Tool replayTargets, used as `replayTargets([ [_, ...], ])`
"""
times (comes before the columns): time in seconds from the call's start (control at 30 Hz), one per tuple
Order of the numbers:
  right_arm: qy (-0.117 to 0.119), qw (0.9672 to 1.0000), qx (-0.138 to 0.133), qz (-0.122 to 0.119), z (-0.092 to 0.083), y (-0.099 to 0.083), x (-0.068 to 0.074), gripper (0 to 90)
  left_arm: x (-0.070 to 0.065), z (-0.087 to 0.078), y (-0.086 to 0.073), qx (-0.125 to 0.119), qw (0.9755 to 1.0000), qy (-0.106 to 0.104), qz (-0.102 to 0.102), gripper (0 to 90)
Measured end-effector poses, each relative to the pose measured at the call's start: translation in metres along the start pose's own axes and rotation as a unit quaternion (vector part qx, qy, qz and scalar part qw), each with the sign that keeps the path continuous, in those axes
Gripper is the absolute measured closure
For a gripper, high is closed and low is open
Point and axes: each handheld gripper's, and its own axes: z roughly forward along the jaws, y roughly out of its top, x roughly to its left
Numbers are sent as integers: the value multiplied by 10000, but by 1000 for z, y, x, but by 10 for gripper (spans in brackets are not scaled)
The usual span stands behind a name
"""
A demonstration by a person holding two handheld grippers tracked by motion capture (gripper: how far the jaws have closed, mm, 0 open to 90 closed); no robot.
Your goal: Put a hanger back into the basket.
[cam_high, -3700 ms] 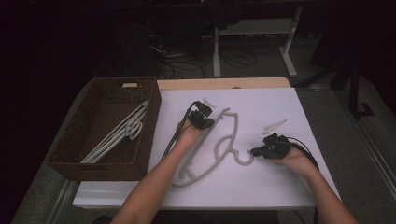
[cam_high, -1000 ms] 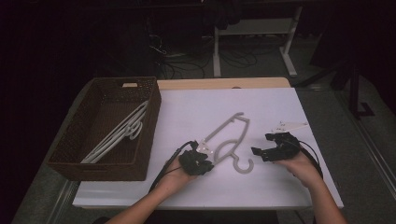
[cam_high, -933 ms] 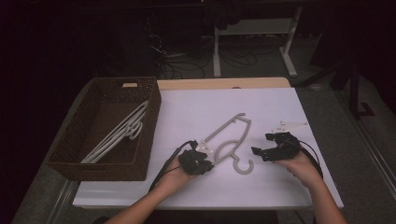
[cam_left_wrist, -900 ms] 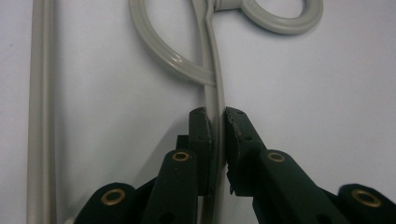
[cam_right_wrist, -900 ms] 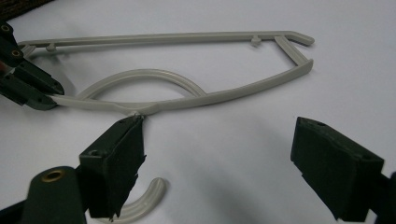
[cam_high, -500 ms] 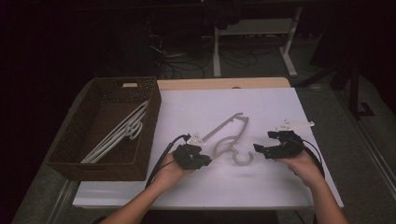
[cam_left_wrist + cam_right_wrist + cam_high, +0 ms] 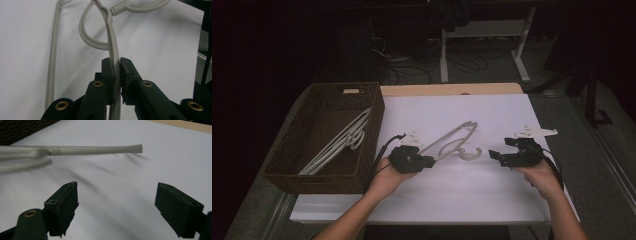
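The left gripper [image 7: 428, 161] is clamping one arm of the grey hanger [image 7: 455, 143], which is lying on the white table [image 7: 492, 200] just right of the wicker basket [image 7: 307, 172]. The right gripper [image 7: 493, 156] is waiting near the hook with jaws wide and empty. With other hangers [image 7: 334, 145] lying in the basket, this one probably belongs there too, so the transfer is looking not yet done.

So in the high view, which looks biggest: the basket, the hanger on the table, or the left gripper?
1. Wicker basket, largest.
2. Hanger on the table.
3. Left gripper, smallest, shut on that hanger.
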Motion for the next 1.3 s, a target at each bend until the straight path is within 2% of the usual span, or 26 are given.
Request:
replayTargets([
  [0.13, -6, 10000, 3, 15, 0, 0, -1, 178, 1, -8, 6, -138, 9999, 42, -4, 832],
  [0.23, -2, 10000, 1, 22, 0, 0, -2, 178, 2, -20, 15, -313, 9995, 82, 21, 834],
  [0.5, -8, 10000, 2, 20, 0, 0, -3, 179, 3, -32, 22, -446, 9989, 116, 49, 834],
  [0.63, -18, 10000, 8, 14, 0, 0, -3, 180, 5, -46, 27, -598, 9981, 121, 42, 834],
  [0.8, -11, 10000, 0, 11, 0, 0, -3, 179, 9, -77, 38, -828, 9964, 178, 30, 834],
  [0.83, -11, 10000, 0, 11, 0, 0, -3, 179, 9, -77, 38, -828, 9964, 178, 30, 833],
  [0.87, 3, 10000, 4, 2, 1, 1, -3, 179, 12, -93, 42, -903, 9956, 240, 38, 833],
  [0.97, 5, 10000, 5, -11, 1, 1, -3, 179, 19, -116, 44, -993, 9944, 363, 39, 833],
  [1.07, 0, 10000, 5, -9, 0, 1, -3, 179, 28, -140, 43, -1105, 9928, 461, 4, 833],
  [1.17, -4, 10000, 2, 4, 0, 1, -3, 179, 37, -162, 40, -1165, 9911, 649, -19, 833],
  [1.2, -4, 10000, 2, 4, 0, 1, -3, 179, 37, -162, 40, -1165, 9911, 649, -19, 833],
  [1.23, -5, 10000, -3, -8, 0, 1, -3, 179, 43, -175, 37, -1226, 9893, 790, -60, 833],
  [1.3, -3, 10000, 3, -6, 1, 1, -3, 179, 50, -188, 32, -1278, 9878, 878, -103, 833],
])
